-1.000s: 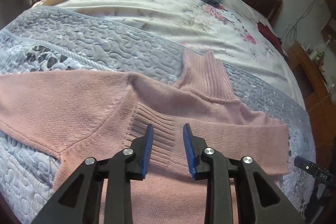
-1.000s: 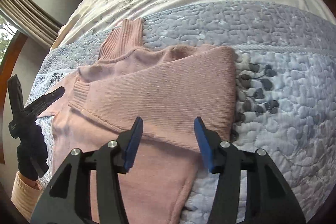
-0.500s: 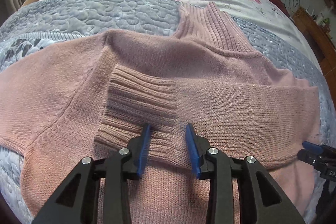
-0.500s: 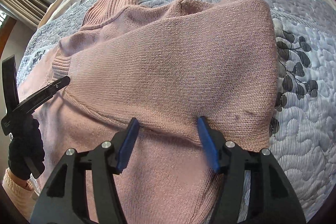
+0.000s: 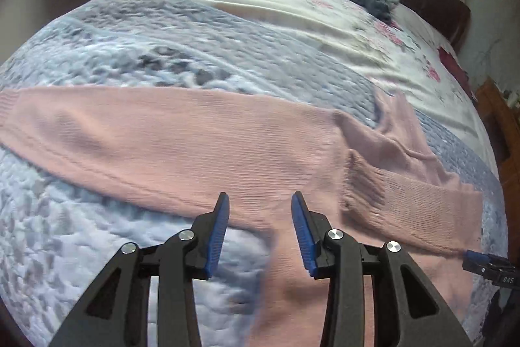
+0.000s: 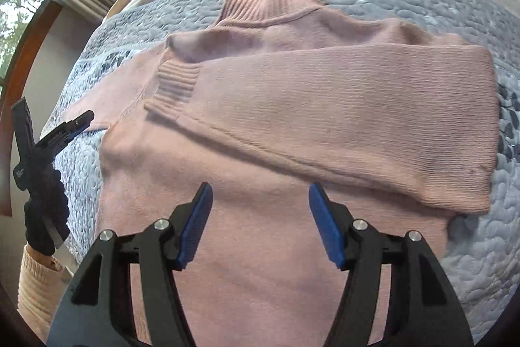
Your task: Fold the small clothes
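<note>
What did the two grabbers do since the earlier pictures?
The left gripper pulled back from the ribbed cuff and swung left toward the sweater's outstretched sleeve. The right gripper backed away a little, jaws spread wider. Neither took hold of anything; both sets of jaws are open and empty. The pink sweater lies as before on the quilt, one sleeve folded across its chest.

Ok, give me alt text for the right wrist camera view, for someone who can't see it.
A pink knitted turtleneck sweater lies flat on a grey-blue quilted bedspread, one sleeve folded across its chest. The right hand-held gripper hovers open over its lower body, holding nothing. At the left edge, a black-gloved hand holds the left hand-held gripper.
</note>
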